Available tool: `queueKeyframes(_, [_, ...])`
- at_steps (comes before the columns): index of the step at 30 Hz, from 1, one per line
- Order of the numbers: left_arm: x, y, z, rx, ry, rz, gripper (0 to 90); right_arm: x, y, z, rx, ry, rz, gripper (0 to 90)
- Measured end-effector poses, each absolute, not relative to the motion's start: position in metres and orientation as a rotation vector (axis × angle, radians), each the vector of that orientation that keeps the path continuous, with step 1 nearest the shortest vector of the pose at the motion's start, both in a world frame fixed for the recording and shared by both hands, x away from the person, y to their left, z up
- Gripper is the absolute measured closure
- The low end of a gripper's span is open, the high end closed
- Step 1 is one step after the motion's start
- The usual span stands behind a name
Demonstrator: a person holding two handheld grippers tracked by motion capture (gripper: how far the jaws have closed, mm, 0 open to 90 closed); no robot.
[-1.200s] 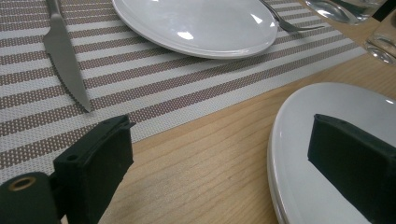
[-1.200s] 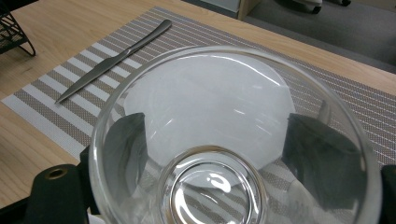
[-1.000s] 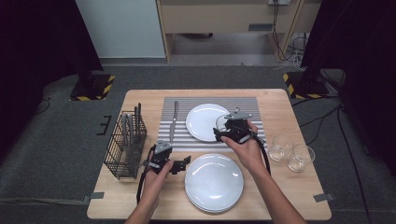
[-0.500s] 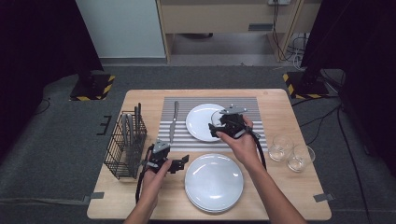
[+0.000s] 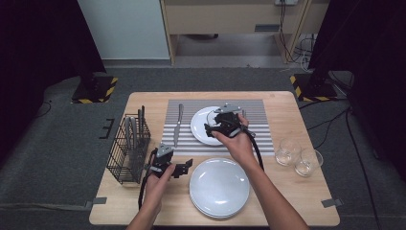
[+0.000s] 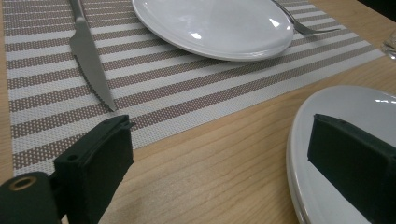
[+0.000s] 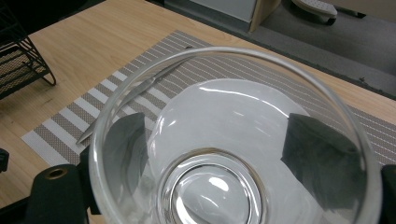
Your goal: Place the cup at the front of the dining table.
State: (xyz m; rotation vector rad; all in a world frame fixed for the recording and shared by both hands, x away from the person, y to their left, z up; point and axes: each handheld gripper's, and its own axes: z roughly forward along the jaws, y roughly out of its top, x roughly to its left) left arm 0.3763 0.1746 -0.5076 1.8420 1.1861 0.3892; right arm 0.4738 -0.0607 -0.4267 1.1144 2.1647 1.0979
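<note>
My right gripper [image 5: 216,126] is shut on a clear glass [image 5: 211,118] and holds it above the white plate [image 5: 200,132] on the striped placemat [image 5: 186,108]. In the right gripper view the glass [image 7: 224,116] sits mouth-up between the jaws of the right gripper [image 7: 219,140], whose pads show through its wall. My left gripper [image 5: 182,167] rests open and holds nothing on the wood beside a stack of white plates [image 5: 219,188]. In the left gripper view the left gripper [image 6: 219,163] faces a knife [image 6: 88,56], the plate [image 6: 215,25] and a fork [image 6: 303,25].
A black wire basket [image 5: 128,148] with cutlery stands at the table's left edge. A knife [image 5: 177,124] lies left of the placemat plate. Two more clear glasses [image 5: 287,152] [image 5: 308,162] stand at the right. The stack's rim [image 6: 345,107] is close to my left gripper.
My right gripper has carried the glass to the left, from the plate's right side to over the plate. The left gripper has stayed almost still.
</note>
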Motion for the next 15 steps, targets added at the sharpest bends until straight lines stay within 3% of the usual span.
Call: queueKeyframes(15, [0.377, 0.180, -0.510, 1.837, 1.199, 0.424, 6.3, 0.485, -0.028, -0.428, 1.084, 2.197, 1.118, 19.8])
